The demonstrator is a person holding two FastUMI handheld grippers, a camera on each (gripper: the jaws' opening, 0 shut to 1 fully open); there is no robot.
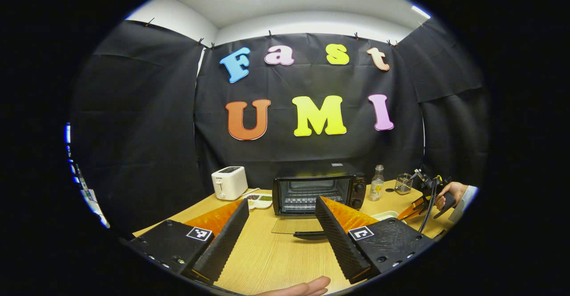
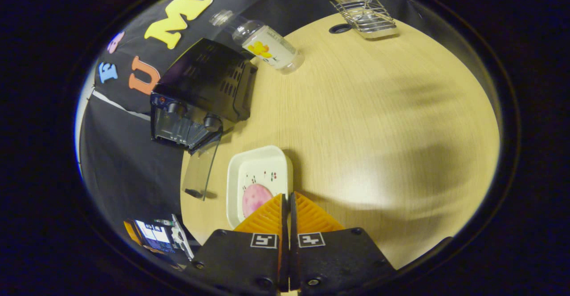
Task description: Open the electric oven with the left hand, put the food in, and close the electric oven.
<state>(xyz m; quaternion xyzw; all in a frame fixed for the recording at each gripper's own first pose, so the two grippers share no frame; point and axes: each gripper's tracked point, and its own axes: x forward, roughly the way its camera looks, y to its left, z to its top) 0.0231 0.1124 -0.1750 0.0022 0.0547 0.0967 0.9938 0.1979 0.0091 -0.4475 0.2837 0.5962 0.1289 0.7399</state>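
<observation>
With the oven (image 1: 318,191) door already down, the closed, empty right gripper (image 2: 288,198) hangs just above the pink food (image 2: 255,199) on its tray (image 2: 260,153), nearer than the spread-open left gripper (image 1: 281,207).

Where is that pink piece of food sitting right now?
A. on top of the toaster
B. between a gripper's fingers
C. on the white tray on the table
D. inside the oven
C. In the right gripper view the pink food lies on the white tray on the table, beside the open electric oven.
</observation>
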